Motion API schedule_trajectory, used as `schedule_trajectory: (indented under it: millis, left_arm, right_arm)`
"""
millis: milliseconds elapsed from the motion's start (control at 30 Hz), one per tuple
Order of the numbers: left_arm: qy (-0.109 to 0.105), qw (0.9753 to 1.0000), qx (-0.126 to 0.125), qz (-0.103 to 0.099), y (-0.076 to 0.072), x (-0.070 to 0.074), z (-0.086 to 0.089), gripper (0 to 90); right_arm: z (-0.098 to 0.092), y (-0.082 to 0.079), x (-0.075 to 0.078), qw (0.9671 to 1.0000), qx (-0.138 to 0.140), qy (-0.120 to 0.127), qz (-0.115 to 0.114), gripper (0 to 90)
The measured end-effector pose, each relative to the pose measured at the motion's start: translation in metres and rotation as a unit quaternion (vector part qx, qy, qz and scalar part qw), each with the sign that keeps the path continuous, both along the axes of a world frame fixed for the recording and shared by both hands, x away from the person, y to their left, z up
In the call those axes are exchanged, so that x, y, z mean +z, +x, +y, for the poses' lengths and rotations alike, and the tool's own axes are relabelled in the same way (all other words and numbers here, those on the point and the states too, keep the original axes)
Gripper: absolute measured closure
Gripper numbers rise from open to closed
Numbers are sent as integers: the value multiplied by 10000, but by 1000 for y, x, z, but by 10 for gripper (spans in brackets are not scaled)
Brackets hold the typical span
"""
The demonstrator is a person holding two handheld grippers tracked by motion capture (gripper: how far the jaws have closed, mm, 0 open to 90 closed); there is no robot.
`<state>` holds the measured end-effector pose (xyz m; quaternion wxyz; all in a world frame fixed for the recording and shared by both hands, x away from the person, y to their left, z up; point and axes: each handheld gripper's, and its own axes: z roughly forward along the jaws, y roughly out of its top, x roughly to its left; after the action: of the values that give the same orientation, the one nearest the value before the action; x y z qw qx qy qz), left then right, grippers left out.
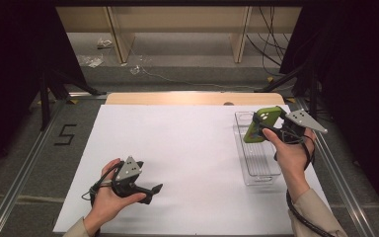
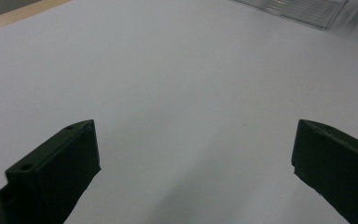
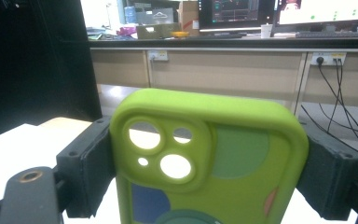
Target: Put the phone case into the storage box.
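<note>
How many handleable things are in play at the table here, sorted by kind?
Green phone case, clamped between the right gripper fingers: 1
Clear plastic tray on the white table: 1
Left gripper, open and holding nothing: 0
Total: 2

A white sheet (image 1: pixel 177 158) is covering nearly the whole table, and a strip of bare tan wood (image 1: pixel 187 98) is showing along the table's twelve o'clock edge. A clear plastic tray (image 1: pixel 257 165) is lying directly on the sheet at about three o'clock, its long sides running from twelve toward six. In the left gripper view, the tray's ribbed corner (image 2: pixel 303 9) is showing at about one o'clock.
</note>
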<state>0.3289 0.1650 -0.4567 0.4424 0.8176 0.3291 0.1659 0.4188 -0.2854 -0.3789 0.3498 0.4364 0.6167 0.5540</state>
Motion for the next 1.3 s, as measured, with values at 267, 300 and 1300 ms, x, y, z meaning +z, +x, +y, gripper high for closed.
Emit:
schedule_trajectory:
  millis: [267,300,1300]
  left_arm:
    - [-1,10000,-1,-1,0,0,0,2]
    - [-3,10000,-2,-1,0,0,0,2]
    - [-2,10000,-1,1,0,0,0,2]
  right_arm:
    - [-1,2,-1,10000,-18,-15,-4,171]
    - [-1,2,-1,10000,-20,-24,9,171]
    - [-3,11,-3,9999,-101,-104,16,171]
